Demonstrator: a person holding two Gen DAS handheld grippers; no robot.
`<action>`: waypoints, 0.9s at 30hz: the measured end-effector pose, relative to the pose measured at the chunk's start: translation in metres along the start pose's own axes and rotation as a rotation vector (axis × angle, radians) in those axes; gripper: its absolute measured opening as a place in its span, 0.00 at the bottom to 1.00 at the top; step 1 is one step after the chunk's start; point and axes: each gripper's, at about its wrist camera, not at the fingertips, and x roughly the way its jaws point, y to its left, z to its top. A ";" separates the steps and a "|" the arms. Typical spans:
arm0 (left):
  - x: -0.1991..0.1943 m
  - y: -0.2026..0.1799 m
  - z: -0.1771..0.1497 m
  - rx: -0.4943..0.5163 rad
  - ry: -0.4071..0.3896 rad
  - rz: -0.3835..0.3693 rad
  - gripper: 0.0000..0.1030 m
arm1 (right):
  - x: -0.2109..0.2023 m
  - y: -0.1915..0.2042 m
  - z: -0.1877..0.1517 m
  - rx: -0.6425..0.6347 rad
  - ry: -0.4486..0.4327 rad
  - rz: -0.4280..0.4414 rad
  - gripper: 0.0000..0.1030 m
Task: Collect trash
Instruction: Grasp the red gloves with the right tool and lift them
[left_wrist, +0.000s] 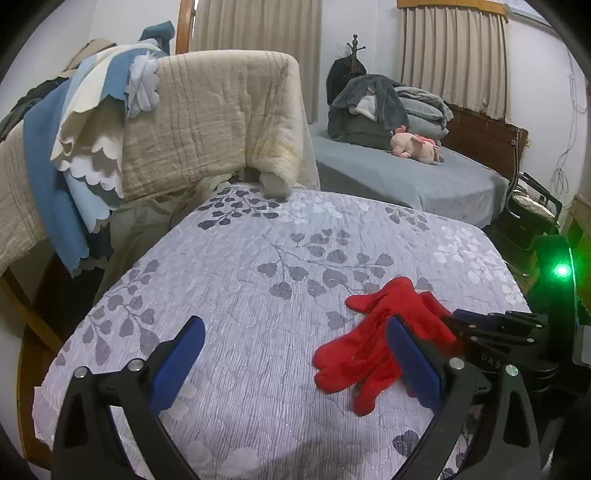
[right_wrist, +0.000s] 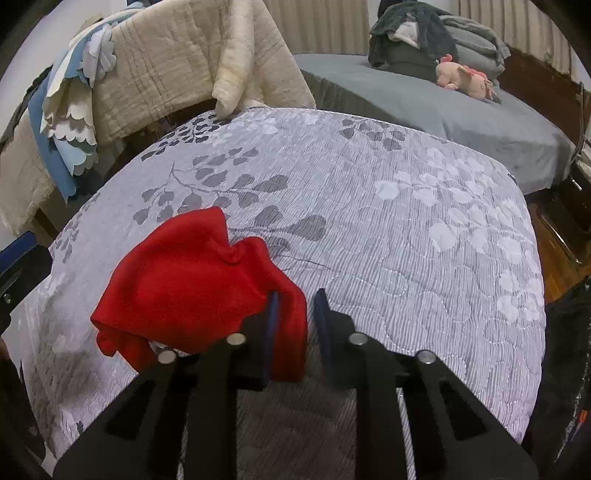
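The right gripper (right_wrist: 295, 306) jaws pinch the red cloth (right_wrist: 192, 273) edge; left gripper (left_wrist: 295, 345) jaws gape beside it.

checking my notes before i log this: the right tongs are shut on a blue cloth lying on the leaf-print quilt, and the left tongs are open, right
Not quite: the cloth is red, not blue. The right wrist view shows the right tongs shut on its edge, on the leaf-print quilt. The left tongs are open, as you said, seen in the left wrist view.
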 end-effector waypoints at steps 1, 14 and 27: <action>0.000 0.000 0.000 -0.001 0.000 0.000 0.94 | -0.001 -0.001 0.000 0.005 0.000 0.007 0.06; -0.019 -0.002 0.008 -0.003 -0.032 0.007 0.94 | -0.069 0.010 0.017 0.004 -0.131 0.126 0.05; -0.028 -0.009 0.009 0.002 -0.037 0.003 0.94 | -0.122 -0.005 -0.010 -0.019 -0.146 0.094 0.05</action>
